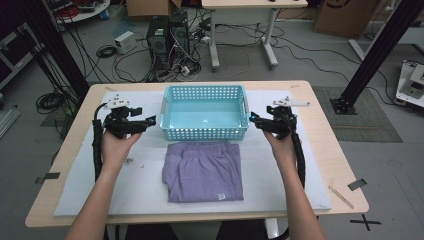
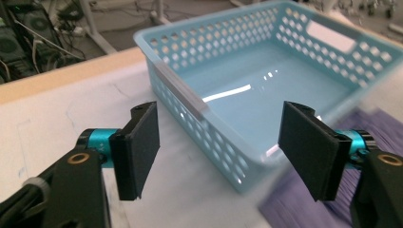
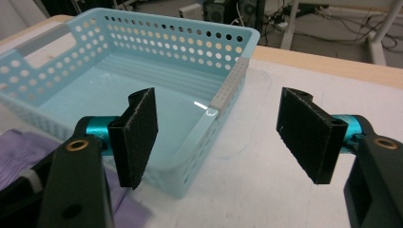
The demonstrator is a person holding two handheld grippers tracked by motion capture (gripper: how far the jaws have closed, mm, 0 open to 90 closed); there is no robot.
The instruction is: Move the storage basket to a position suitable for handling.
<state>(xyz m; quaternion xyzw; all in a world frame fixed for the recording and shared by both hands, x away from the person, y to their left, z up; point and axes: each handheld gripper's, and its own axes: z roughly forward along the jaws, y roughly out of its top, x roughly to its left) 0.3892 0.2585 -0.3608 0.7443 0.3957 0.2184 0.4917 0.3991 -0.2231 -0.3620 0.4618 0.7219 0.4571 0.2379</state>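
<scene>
Now both jaws stand spread and empty, left hand-held gripper (image 1: 150, 120) and right hand-held gripper (image 1: 254, 119) flanking the light-blue basket (image 1: 205, 131), while the folded purple shorts (image 1: 203, 172) lie on the bench (image 1: 325, 150), seemingly awaiting loading.

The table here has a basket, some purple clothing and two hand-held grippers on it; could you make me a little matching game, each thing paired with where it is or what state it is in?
Things:
1. blue basket
2. purple shorts
3. left gripper
4. right gripper

States or places:
A. folded flat, on the near side of the basket
B. open, beside the basket's left end
C. empty, at the far middle of the table
D. open, beside the basket's right end

Pairs: 1-C, 2-A, 3-B, 4-D
</scene>
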